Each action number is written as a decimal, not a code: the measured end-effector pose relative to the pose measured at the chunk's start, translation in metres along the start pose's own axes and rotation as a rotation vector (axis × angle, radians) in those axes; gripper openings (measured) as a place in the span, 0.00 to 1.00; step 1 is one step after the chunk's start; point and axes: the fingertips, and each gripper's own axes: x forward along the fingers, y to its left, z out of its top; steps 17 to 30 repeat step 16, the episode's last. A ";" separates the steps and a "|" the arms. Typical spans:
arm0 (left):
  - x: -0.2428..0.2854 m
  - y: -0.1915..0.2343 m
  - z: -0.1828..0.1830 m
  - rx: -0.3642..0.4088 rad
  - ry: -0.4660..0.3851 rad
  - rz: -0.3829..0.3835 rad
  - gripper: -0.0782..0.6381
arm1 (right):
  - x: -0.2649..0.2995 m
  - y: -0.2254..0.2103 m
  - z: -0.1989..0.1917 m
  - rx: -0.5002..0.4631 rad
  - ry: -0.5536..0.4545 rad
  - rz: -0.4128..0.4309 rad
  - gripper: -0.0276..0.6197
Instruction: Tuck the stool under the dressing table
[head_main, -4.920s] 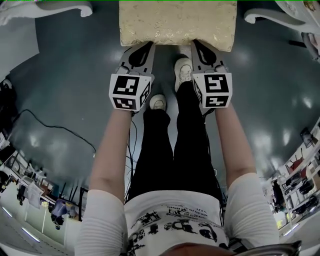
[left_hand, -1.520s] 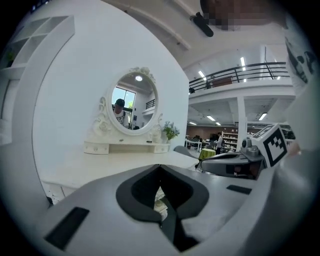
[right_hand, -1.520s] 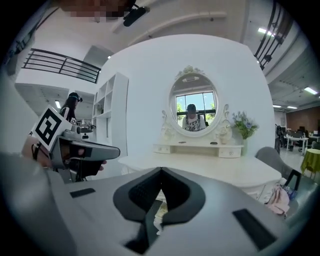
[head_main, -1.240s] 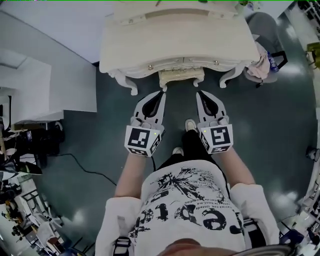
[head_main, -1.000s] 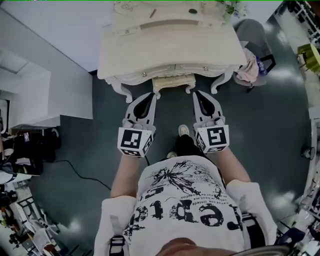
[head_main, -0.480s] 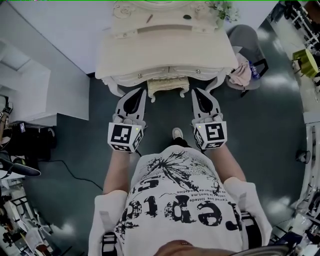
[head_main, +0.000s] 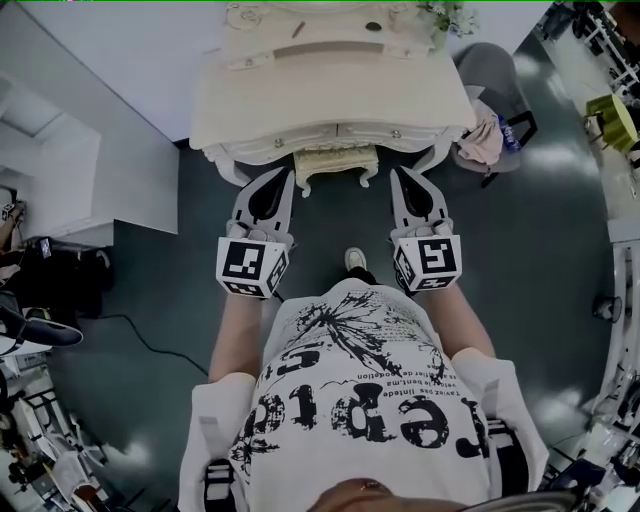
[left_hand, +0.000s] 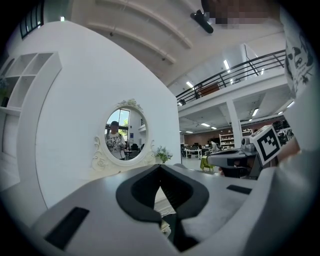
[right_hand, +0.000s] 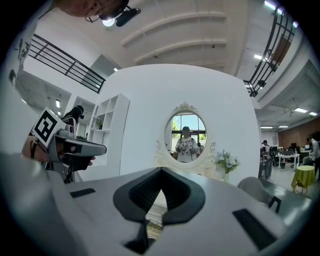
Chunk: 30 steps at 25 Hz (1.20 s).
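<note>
The stool (head_main: 337, 158) stood out on the open floor 4.9 s ago, with both tongs pressed against its cushion. Now only its front edge shows, below the drawer front of the dressing table (head_main: 330, 90), so we judge the tuck done or nearly so. The tabletop hides the rest, and we cannot tell how deep it sits.

The left gripper (head_main: 282, 175) and right gripper (head_main: 401, 175) have come off the stool. They hang just in front of the table, 1 on each side of the stool's edge and apart from it. In each gripper view the 2 jaws meet at the tips with nothing between them, so both tongs are closed and empty.

The floor (head_main: 150, 250) is dark, smooth and glossy, which we expect lets the stool's legs slide easily. A cable (head_main: 150, 335) trails across it at the left, well apart from the table.

An oval mirror (right_hand: 185, 131) and a small bunch of flowers (right_hand: 226, 161) stand on the table, against a white partition. A white shelf unit (head_main: 50, 180) stands to the left. A grey chair (head_main: 492, 65) with a pinkish cloth (head_main: 480, 140) is just beside the table's right end. Beyond lies a large hall with a railed upper gallery.
</note>
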 end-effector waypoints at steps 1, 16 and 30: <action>0.000 -0.001 0.000 0.003 0.001 -0.002 0.14 | -0.001 0.000 0.001 0.001 -0.003 -0.002 0.07; -0.009 0.003 -0.002 0.003 0.020 0.008 0.14 | -0.002 0.011 -0.001 0.010 -0.007 0.013 0.07; -0.009 0.003 -0.002 0.003 0.020 0.008 0.14 | -0.002 0.011 -0.001 0.010 -0.007 0.013 0.07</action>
